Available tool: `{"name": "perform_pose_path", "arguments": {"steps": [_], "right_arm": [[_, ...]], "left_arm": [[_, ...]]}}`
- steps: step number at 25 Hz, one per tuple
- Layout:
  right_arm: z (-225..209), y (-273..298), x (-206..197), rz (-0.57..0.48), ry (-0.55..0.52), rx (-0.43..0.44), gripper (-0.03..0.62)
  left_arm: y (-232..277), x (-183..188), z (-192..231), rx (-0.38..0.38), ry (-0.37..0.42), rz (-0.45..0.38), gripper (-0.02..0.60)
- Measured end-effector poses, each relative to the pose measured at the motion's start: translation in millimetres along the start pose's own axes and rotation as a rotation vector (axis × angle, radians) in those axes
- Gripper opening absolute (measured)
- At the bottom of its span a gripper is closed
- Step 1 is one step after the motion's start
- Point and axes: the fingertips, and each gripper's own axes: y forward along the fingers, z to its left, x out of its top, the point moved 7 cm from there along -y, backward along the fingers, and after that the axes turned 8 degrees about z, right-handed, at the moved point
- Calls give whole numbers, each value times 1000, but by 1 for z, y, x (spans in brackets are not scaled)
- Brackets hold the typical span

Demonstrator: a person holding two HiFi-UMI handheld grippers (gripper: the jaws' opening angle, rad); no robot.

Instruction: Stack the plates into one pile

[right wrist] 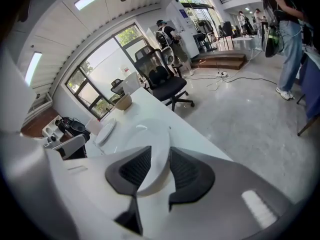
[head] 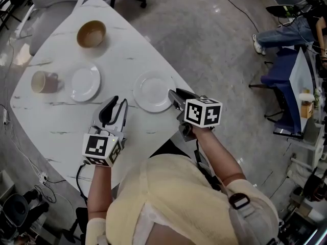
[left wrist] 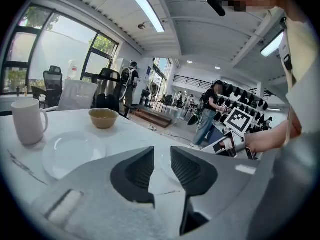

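The nearer plate (head: 153,91) lies flat on the white table (head: 61,121). Its rim sits between the jaws of the right gripper (head: 172,97), which stand apart and do not pinch it. The second plate (head: 85,83) lies just ahead of the left gripper (head: 115,107), whose jaws are slightly parted and empty. A mug (head: 43,81) stands just beyond that plate, and a bowl (head: 91,33) farther off.

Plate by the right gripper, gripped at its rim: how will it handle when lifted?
The plate looks like glazed ceramic, glossy with highlights, so it is probably stiff but slippery in the jaws. A grip at one edge, where the right gripper sits, will likely let the far side droop. On the smooth table it should slide easily if nudged.
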Motion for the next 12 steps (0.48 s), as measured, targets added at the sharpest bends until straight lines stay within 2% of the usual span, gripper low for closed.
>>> {"name": "perform_pose_path", "arguments": {"steps": [4, 7, 9, 12], "right_arm": [[3, 1, -1, -9, 0, -19, 126], [4, 1, -2, -16, -28, -64, 121], [4, 2, -3, -22, -50, -102, 95], [6, 3, -4, -32, -60, -120, 95]], "left_arm": [[-1, 1, 5, 9, -1, -12, 107], [0, 0, 6, 4, -10, -6, 107], [0, -1, 6, 3, -9, -4, 107], [0, -4, 6, -2, -12, 3, 107]]}}
